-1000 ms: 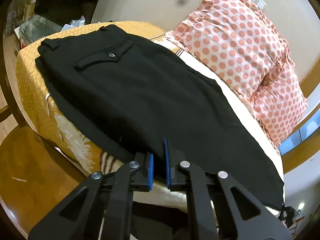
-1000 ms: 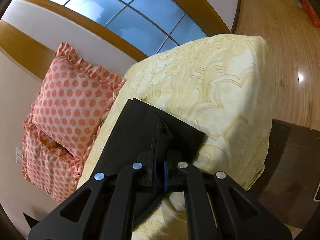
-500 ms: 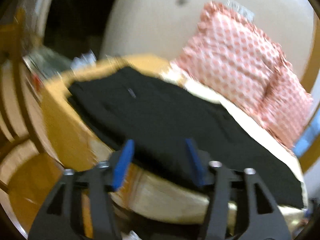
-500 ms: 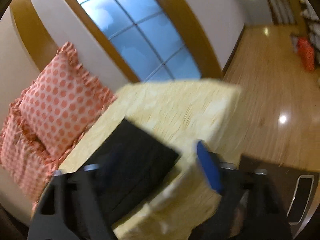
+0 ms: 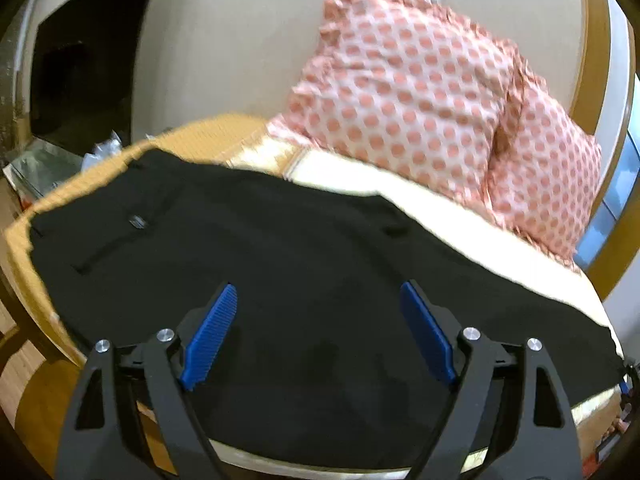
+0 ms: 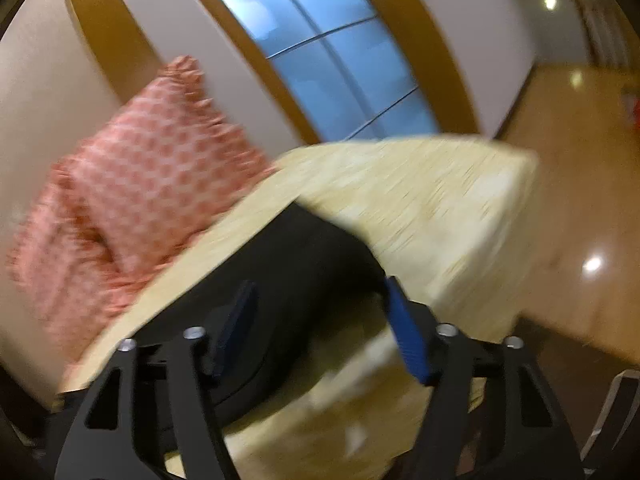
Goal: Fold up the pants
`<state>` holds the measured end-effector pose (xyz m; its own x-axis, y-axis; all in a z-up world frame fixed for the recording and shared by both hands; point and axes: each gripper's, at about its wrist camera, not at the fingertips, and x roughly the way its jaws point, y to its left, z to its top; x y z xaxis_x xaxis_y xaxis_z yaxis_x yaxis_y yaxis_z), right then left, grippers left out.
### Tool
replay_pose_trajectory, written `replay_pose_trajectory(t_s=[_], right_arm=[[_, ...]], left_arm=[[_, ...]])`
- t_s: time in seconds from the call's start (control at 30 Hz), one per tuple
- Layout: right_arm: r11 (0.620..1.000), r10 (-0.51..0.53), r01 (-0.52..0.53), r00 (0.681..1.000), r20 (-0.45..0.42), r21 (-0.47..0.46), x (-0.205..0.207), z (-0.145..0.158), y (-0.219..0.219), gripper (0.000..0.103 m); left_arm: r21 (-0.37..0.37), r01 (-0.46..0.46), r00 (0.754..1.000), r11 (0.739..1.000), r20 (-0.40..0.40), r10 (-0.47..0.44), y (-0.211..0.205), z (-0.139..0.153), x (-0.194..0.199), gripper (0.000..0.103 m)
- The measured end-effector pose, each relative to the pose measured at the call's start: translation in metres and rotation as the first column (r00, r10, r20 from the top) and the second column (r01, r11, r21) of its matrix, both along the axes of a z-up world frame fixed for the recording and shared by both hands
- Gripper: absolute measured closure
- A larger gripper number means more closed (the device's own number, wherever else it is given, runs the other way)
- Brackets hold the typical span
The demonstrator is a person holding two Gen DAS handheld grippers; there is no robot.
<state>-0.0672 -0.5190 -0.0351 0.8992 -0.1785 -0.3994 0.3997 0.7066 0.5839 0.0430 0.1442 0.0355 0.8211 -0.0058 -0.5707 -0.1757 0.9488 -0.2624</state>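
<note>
Both grippers wide open over the pants, nothing pinched yet

Black pants (image 5: 304, 264) lie flat along the bed (image 6: 440, 200), hem end near my right gripper (image 6: 320, 324); if I grab only the top layer it'll slide and the fold goes crooked; left gripper (image 5: 320, 332) hovers over mid-leg, fingers spread, tilted down.

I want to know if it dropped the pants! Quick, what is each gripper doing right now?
Left gripper: open, holding nothing, above the black pants.
Right gripper: open, holding nothing, over the pants' end.
</note>
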Motion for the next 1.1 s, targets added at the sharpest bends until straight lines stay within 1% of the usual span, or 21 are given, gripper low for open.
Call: replay_pose_trajectory(t_s=[0.03,0.1,0.2,0.27,0.3,0.33,0.37,0.43,0.5,0.57,0.63,0.7,0.77,0.8,0.83,0.87,0.9,0.97,1.0,1.03,1.1], right_arm=[[0.999,0.032,-0.033,0.999,0.03,0.025,-0.002,-0.003,0.005,0.05],[0.994,0.09,-0.094,0.994,0.062,0.063,-0.002,-0.008,0.01,0.054],[0.995,0.083,-0.087,0.994,0.073,0.053,-0.002,-0.008,0.014,0.056],[0.995,0.049,-0.055,0.996,0.076,0.084,0.002,-0.009,0.009,0.062],[0.994,0.031,-0.038,0.997,0.077,0.099,0.003,-0.009,0.006,0.07],[0.992,0.005,-0.015,0.997,0.079,0.129,0.006,-0.012,0.001,0.086],[0.989,-0.011,0.0,0.997,0.07,0.147,0.008,-0.015,-0.003,0.093],[0.986,-0.015,0.003,0.998,0.068,0.166,0.014,-0.014,-0.005,0.096],[0.994,-0.016,0.01,0.998,0.057,0.112,0.017,-0.001,0.004,0.097],[0.999,0.019,-0.023,0.997,0.07,0.047,0.026,0.024,0.025,0.097],[0.995,0.095,-0.094,0.991,0.098,-0.012,0.04,0.052,0.056,0.097],[0.976,0.21,-0.201,0.97,0.126,-0.081,0.058,0.08,0.097,0.097],[0.912,0.399,-0.377,0.906,0.141,-0.162,0.083,0.106,0.161,0.097],[0.845,0.523,-0.493,0.843,0.128,-0.205,0.097,0.114,0.206,0.097],[0.786,0.607,-0.575,0.788,0.103,-0.225,0.107,0.115,0.239,0.097],[0.717,0.686,-0.657,0.725,0.067,-0.235,0.116,0.113,0.272,0.097],[0.609,0.779,-0.758,0.627,-0.004,-0.236,0.127,0.101,0.319,0.097],[0.47,0.849,-0.855,0.505,-0.153,-0.218,0.14,0.071,0.382,0.098],[0.439,0.854,-0.874,0.478,-0.205,-0.206,0.144,0.057,0.401,0.098],[0.434,0.851,-0.879,0.472,-0.232,-0.197,0.146,0.049,0.411,0.098],[0.453,0.848,-0.875,0.482,-0.221,-0.173,0.151,0.043,0.414,0.098]], left_arm=[[-0.007,0.009,1.0,1.0,-0.01,-0.009,-0.003,-0.004,0.002,0.019],[-0.01,0.024,0.999,1.0,-0.027,-0.024,-0.007,-0.011,0.004,0.019],[0.026,0.036,0.999,0.999,-0.04,-0.035,-0.012,-0.018,0.002,0.016],[0.049,0.048,0.998,0.998,-0.043,-0.046,-0.015,-0.02,0.002,0.014],[0.056,0.056,0.998,0.997,-0.043,-0.054,-0.017,-0.022,0.001,0.012],[0.061,0.062,0.997,0.996,-0.041,-0.06,-0.017,-0.023,0.0,0.009],[0.069,0.07,0.997,0.995,-0.039,-0.068,-0.019,-0.024,-0.001,0.008],[0.093,0.087,0.996,0.992,-0.038,-0.084,-0.023,-0.026,-0.001,0.004],[0.101,0.1,0.995,0.99,-0.036,-0.097,-0.025,-0.028,-0.001,0.002],[0.084,0.103,0.995,0.991,-0.025,-0.101,-0.022,-0.028,-0.002,0.002],[0.056,0.107,0.994,0.993,-0.008,-0.107,-0.018,-0.027,-0.003,0.002],[0.042,0.112,0.994,0.993,0.0,-0.113,-0.016,-0.027,-0.004,0.002],[0.046,0.114,0.993,0.992,0.003,-0.114,-0.017,-0.028,-0.004,0.002],[0.049,0.112,0.994,0.992,0.005,-0.113,-0.018,-0.028,-0.004,0.002],[0.049,0.11,0.994,0.993,0.005,-0.111,-0.018,-0.028,-0.005,0.002],[0.047,0.109,0.994,0.993,0.007,-0.11,-0.018,-0.028,-0.005,0.002],[0.04,0.108,0.994,0.993,0.009,-0.109,-0.017,-0.027,-0.005,0.002],[0.03,0.109,0.994,0.994,0.012,-0.11,-0.016,-0.027,-0.006,0.002],[0.028,0.11,0.994,0.994,0.012,-0.111,-0.016,-0.027,-0.006,0.002],[0.027,0.112,0.994,0.993,0.013,-0.112,-0.016,-0.027,-0.006,0.002],[0.027,0.118,0.993,0.993,0.017,-0.118,-0.015,-0.028,-0.008,0.002]])
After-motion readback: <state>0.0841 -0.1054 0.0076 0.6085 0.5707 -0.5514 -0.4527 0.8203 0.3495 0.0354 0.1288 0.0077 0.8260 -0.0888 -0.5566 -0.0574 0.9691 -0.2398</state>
